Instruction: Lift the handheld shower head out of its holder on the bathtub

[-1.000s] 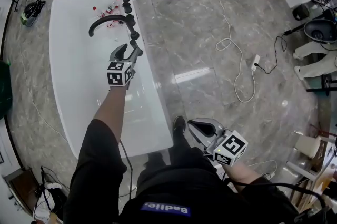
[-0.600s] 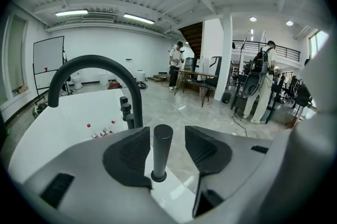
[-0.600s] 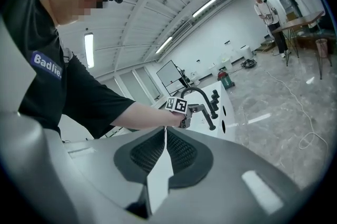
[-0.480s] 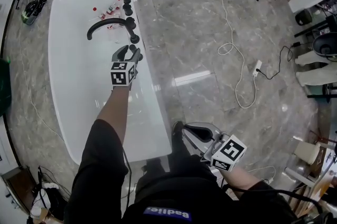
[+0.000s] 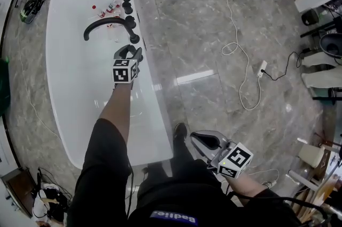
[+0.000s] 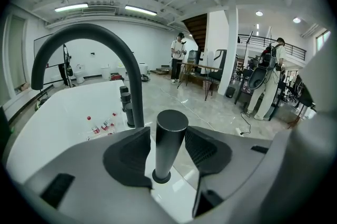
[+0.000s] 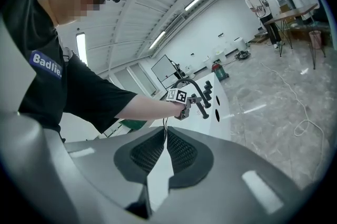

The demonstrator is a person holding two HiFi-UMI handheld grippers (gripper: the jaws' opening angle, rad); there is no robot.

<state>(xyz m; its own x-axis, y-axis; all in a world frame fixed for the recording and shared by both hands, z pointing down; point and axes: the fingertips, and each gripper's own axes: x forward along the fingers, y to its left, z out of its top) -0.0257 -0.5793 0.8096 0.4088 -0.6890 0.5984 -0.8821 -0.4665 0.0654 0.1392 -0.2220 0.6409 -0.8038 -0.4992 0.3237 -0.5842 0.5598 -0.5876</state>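
while the left gripper's (image 6: 167,132) ribbed black jaws stand apart, close on either side of the shower head (image 6: 167,152), that smooth dark cylinder sits upright in its round holder (image 6: 160,178) on the glossy white bathtub (image 5: 75,87) rim. a curved black spout (image 6: 84,38) arches just beyond. the right gripper's (image 7: 166,134) jaws meet at the tips, empty, above the grey marble floor (image 5: 214,49). small red-capped bottles (image 5: 107,8) lie in the tub.

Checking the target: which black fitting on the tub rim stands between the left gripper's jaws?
The plain upright cylinder, nearer than the curved spout and knobs.
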